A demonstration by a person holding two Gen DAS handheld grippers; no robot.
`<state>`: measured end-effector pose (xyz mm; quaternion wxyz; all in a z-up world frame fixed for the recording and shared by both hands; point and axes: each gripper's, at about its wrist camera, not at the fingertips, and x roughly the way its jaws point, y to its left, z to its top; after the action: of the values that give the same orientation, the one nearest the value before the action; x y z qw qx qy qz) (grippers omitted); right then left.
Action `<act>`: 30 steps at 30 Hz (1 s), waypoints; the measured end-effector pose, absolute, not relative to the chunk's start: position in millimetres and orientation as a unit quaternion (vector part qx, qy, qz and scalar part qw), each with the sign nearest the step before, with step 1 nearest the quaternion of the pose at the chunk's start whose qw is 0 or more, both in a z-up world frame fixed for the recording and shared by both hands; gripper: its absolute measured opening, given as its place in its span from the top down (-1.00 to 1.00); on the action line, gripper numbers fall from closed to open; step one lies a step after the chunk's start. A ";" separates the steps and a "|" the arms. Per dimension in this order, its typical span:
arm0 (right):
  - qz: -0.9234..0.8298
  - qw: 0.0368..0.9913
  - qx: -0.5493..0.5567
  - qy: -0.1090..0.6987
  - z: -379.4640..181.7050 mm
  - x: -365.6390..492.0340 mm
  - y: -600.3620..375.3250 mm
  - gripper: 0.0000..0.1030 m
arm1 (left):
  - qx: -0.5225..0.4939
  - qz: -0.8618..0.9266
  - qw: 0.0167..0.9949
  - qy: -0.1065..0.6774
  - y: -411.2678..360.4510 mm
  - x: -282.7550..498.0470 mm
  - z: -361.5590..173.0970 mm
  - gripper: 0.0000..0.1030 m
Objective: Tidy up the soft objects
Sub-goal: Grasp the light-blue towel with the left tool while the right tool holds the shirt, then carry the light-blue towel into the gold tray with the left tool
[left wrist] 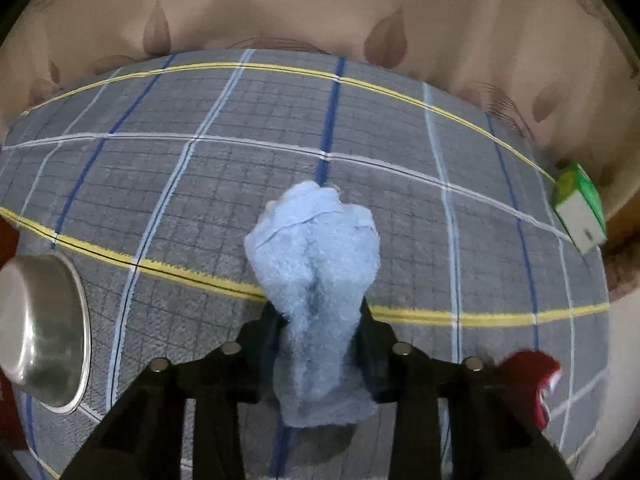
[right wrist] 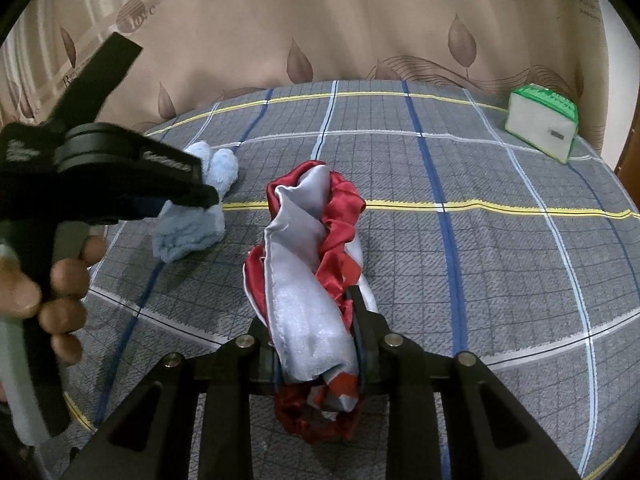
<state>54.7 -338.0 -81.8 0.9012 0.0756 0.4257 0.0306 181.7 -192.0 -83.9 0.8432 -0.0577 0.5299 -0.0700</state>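
A fluffy light-blue cloth (left wrist: 316, 248) lies bunched on the grey checked cover (left wrist: 180, 200). My left gripper (left wrist: 320, 308) is shut on the cloth's near part, and its black fingers press in from both sides. In the right wrist view the same blue cloth (right wrist: 192, 232) sits at the left under the left gripper (right wrist: 208, 200), which a hand (right wrist: 60, 292) holds. My right gripper (right wrist: 310, 312) is shut on a crumpled red and silver satin cloth (right wrist: 300, 240). A red edge of that satin cloth (left wrist: 528, 372) shows at the lower right of the left wrist view.
A steel bowl (left wrist: 44, 332) stands on the cover at the left. A green and white box (left wrist: 580, 208) sits near the far right edge, also seen as the box (right wrist: 540, 128). A beige leaf-print curtain (right wrist: 320, 20) hangs behind the cover.
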 end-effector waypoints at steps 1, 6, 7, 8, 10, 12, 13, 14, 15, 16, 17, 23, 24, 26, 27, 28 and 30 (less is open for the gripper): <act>0.030 0.901 0.075 0.426 -81.8 54.4 -337.7 0.52 | -0.053 -0.073 0.846 0.526 -191.3 176.7 -82.0 0.42; 0.028 0.901 0.070 0.426 -81.6 53.8 -335.4 0.52 | -0.046 -0.082 0.845 0.526 -178.5 163.0 -78.6 0.46; 0.027 0.901 0.069 0.427 -81.4 53.7 -335.1 0.51 | -0.042 -0.081 0.844 0.528 -175.7 159.1 -78.0 0.46; 0.027 0.901 0.069 0.427 -81.4 53.9 -334.7 0.51 | -0.040 -0.082 0.843 0.530 -173.1 156.3 -77.3 0.46; 0.026 0.901 0.067 0.427 -81.2 53.9 -334.0 0.51 | -0.033 -0.087 0.844 0.528 -169.3 148.7 -73.6 0.46; 0.026 0.901 0.065 0.428 -81.4 54.5 -333.3 0.50 | -0.024 -0.093 0.846 0.525 -164.2 138.8 -68.2 0.46; 0.026 0.901 0.064 0.428 -81.2 54.5 -333.1 0.50 | -0.021 -0.096 0.846 0.525 -162.8 136.1 -66.9 0.46; 0.025 0.901 0.063 0.428 -81.1 54.4 -332.8 0.50 | -0.014 -0.097 0.846 0.524 -161.5 132.1 -65.0 0.46; 0.025 0.901 0.062 0.428 -81.0 54.5 -333.0 0.49 | -0.006 -0.098 0.846 0.524 -159.6 127.9 -63.4 0.46; 0.025 0.901 0.061 0.429 -80.8 54.3 -333.3 0.49 | 0.000 -0.100 0.846 0.523 -158.0 123.2 -61.7 0.46; 0.025 0.901 0.061 0.428 -80.8 54.1 -333.3 0.49 | 0.005 -0.103 0.846 0.523 -156.0 119.1 -59.8 0.46; 0.025 0.901 0.059 0.429 -80.8 54.7 -333.3 0.48 | 0.028 -0.114 0.844 0.523 -139.7 89.2 -48.5 0.46; 0.025 0.901 0.058 0.429 -80.7 54.6 -333.3 0.48 | 0.029 -0.120 0.845 0.521 -137.5 83.9 -46.3 0.46; 0.023 0.901 0.056 0.429 -80.6 54.7 -332.6 0.48 | 0.045 -0.124 0.845 0.519 -133.9 70.4 -41.7 0.46; 0.022 0.901 0.053 0.429 -80.5 54.7 -332.3 0.48 | 0.046 -0.125 0.844 0.520 -132.0 65.7 -40.4 0.46; 0.022 0.901 0.052 0.430 -80.5 54.8 -331.9 0.47 | 0.045 -0.133 0.841 0.522 -129.2 59.5 -38.9 0.46; 0.022 0.901 0.049 0.430 -80.3 54.6 -331.2 0.46 | 0.049 -0.139 0.837 0.527 -123.7 48.5 -36.8 0.46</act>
<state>54.6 -331.2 -80.3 0.9013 0.0489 0.4299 0.0217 48.5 -123.7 -36.8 0.8366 0.0495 0.5274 -0.1393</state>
